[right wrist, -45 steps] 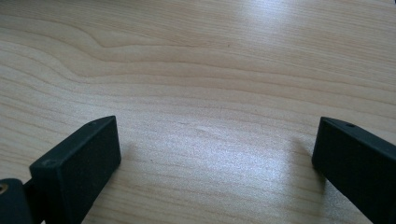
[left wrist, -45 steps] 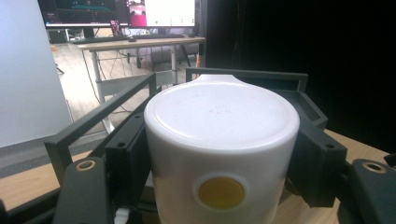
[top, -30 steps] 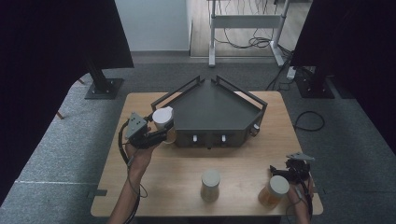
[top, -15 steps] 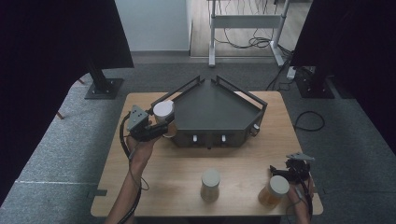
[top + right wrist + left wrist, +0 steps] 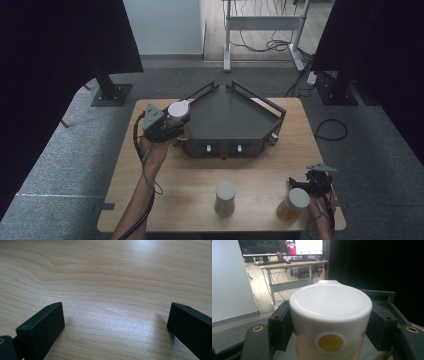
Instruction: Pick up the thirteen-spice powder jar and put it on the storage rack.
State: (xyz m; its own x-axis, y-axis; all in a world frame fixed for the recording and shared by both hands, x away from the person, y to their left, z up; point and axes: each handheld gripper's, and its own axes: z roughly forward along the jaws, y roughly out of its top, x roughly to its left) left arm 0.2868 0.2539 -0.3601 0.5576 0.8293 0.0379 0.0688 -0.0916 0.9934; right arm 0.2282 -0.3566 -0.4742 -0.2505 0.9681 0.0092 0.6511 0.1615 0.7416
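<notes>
Left gripper [image 5: 172,122] clamps a white-lidded jar [image 5: 178,111] at the dark tray's [image 5: 235,117] left edge.

The jar sits upright between the jaws, raised off the wooden table [image 5: 175,175], just beside the tray's left corner. The right gripper [image 5: 307,182] rests wide apart, empty, near the tray's front right, beside an amber jar [image 5: 294,204]; another jar [image 5: 225,198] stands before the tray.
</notes>
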